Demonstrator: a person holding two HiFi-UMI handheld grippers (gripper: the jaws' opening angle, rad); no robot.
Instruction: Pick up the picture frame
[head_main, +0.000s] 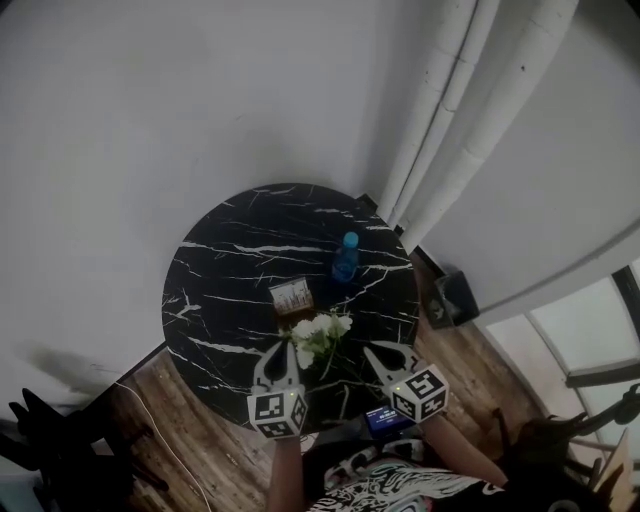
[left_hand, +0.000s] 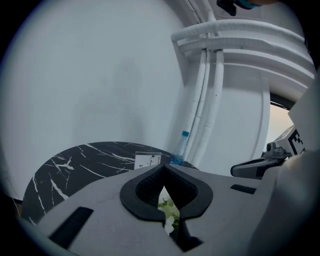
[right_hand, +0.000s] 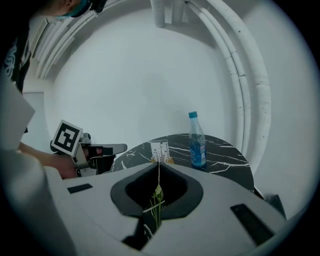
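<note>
A small picture frame with a pale print stands upright near the middle of a round black marble table. It also shows in the left gripper view and the right gripper view, beyond each pair of jaws. My left gripper and right gripper hover over the table's near edge, both shut with nothing between the jaws. A bunch of white flowers lies between them, in front of the frame. The left gripper's closed tips and the right gripper's closed tips point toward the frame.
A blue plastic bottle stands right of the frame and a little behind it. White pipes or drapes run down the wall behind the table. A dark box sits on the wooden floor at the right. Dark furniture stands at the lower left.
</note>
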